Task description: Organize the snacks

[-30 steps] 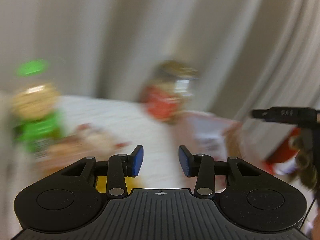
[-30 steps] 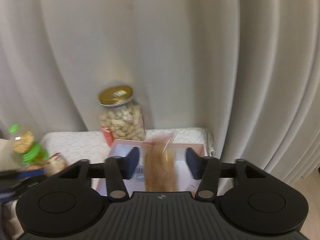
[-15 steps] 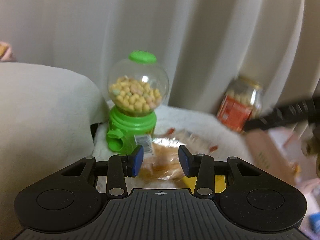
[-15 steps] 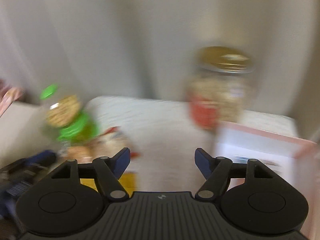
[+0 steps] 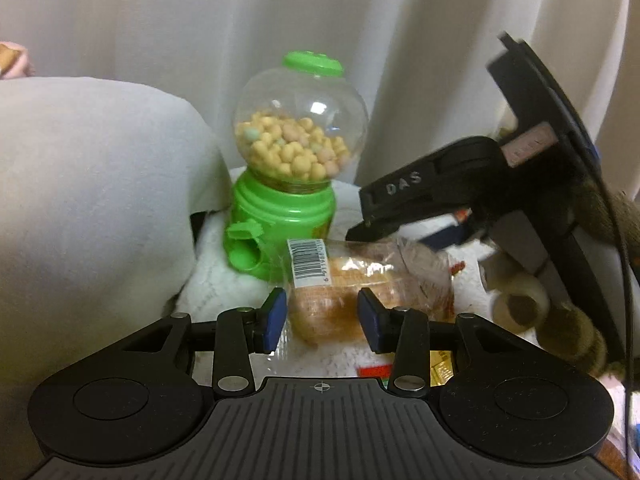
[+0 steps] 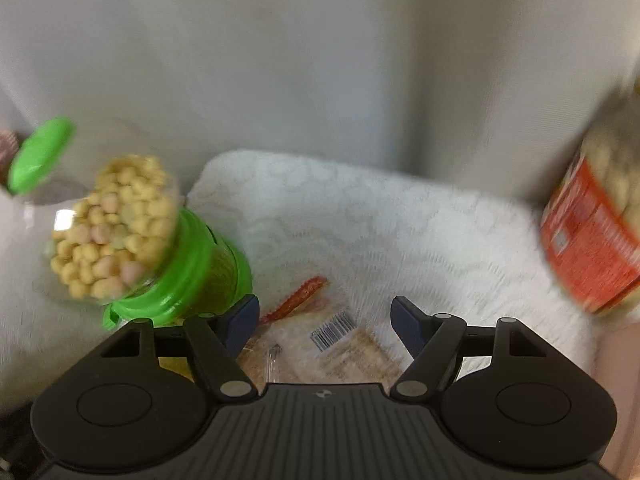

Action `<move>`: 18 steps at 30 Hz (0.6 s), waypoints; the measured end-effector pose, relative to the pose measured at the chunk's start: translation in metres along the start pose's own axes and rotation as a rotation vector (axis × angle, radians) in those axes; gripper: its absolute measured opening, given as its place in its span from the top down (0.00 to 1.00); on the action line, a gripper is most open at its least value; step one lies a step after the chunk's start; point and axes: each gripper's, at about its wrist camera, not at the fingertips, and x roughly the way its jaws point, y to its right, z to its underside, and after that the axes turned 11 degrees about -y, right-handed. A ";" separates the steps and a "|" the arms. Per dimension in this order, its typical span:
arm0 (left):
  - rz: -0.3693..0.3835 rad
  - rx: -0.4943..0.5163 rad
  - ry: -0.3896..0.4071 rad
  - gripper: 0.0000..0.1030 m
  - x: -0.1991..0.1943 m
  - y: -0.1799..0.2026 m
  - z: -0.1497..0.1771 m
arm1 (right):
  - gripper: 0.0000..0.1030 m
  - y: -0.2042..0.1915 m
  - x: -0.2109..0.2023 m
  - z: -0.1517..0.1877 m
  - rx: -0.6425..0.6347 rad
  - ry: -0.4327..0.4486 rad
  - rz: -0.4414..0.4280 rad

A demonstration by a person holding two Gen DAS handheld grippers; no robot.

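A bread roll in clear wrap with a barcode label point(image 5: 352, 292) lies on the white lace cloth point(image 6: 400, 220), in front of a green candy dispenser point(image 5: 296, 184). My left gripper point(image 5: 322, 320) hovers low over the roll's near end. Its jaws are opening, the roll lies between the blue pads, and they do not press on it. My right gripper point(image 6: 324, 316) is open wide above the same wrapped roll point(image 6: 332, 344), and nothing is gripped. In the left wrist view its black finger point(image 5: 420, 196) reaches in from the right, over the roll.
A peanut jar with a red label point(image 6: 592, 240) stands at the right. A pale cushion point(image 5: 88, 200) rises on the left, and the curtain hangs close behind. Small round rolls point(image 5: 520, 300) and a yellow packet point(image 5: 440, 368) lie near the front right.
The right gripper swung left from a pink box, where a blurred brown packet hung between its jaws, to the bread, now wider and empty. The left gripper turned to the dispenser and sank toward the roll.
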 end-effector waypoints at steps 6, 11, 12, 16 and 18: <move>0.224 -0.018 -0.050 0.55 -0.004 -0.002 0.008 | 0.46 0.010 -0.036 0.053 -0.064 -0.026 0.012; 0.347 0.016 -0.112 0.57 -0.010 0.008 0.025 | 0.51 0.027 -0.064 0.110 -0.058 -0.056 0.017; 0.360 0.026 -0.121 0.57 -0.013 0.013 0.028 | 0.51 0.032 -0.069 0.122 -0.047 -0.060 0.004; 0.390 0.059 -0.150 0.58 -0.025 0.031 0.032 | 0.51 0.051 -0.094 0.158 -0.006 -0.047 -0.061; 0.399 0.072 -0.167 0.58 -0.030 0.037 0.035 | 0.51 0.053 -0.108 0.175 -0.021 -0.020 -0.057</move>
